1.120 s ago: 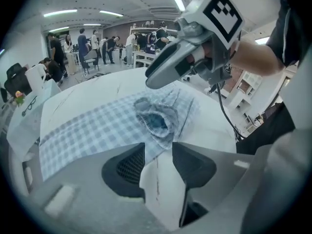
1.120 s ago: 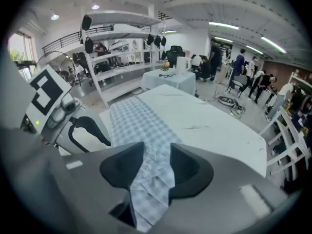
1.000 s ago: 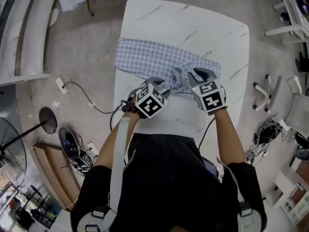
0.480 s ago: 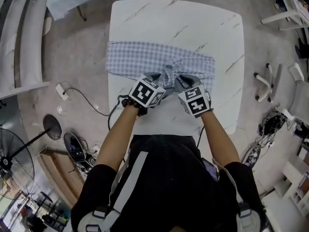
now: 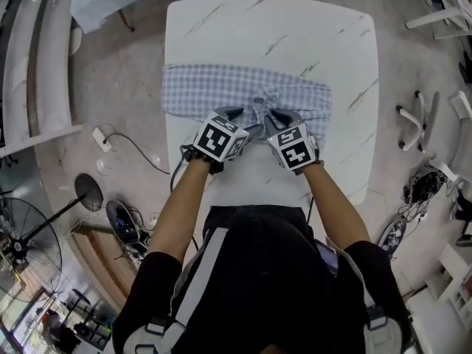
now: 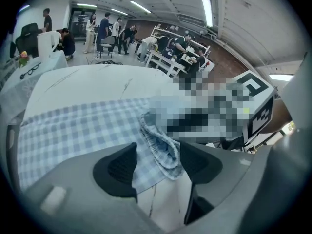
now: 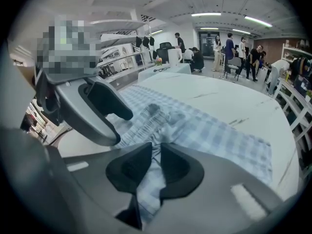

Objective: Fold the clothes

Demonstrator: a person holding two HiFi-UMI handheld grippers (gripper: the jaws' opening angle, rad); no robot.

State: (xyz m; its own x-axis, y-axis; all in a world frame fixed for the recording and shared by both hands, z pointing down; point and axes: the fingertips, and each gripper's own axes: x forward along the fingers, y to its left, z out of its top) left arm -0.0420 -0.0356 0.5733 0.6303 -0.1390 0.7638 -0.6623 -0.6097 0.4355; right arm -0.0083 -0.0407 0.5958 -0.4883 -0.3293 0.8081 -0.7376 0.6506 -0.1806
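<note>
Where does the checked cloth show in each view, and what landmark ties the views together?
Head view: cloth lies across the table's middle, at picture centre.
Left gripper view: cloth fills the left and centre, below the middle.
Right gripper view: cloth runs from bottom centre to the right.
Shared landmark: the white veined table under it.

The person wears a black short-sleeved top [image 5: 258,271]. A broad pale grey strap [image 5: 193,271] crosses its left side and a thinner grey strap [image 5: 352,268] its right side. Each strap meets a rounded grey-and-black shoulder fitting [image 5: 151,332].
</note>
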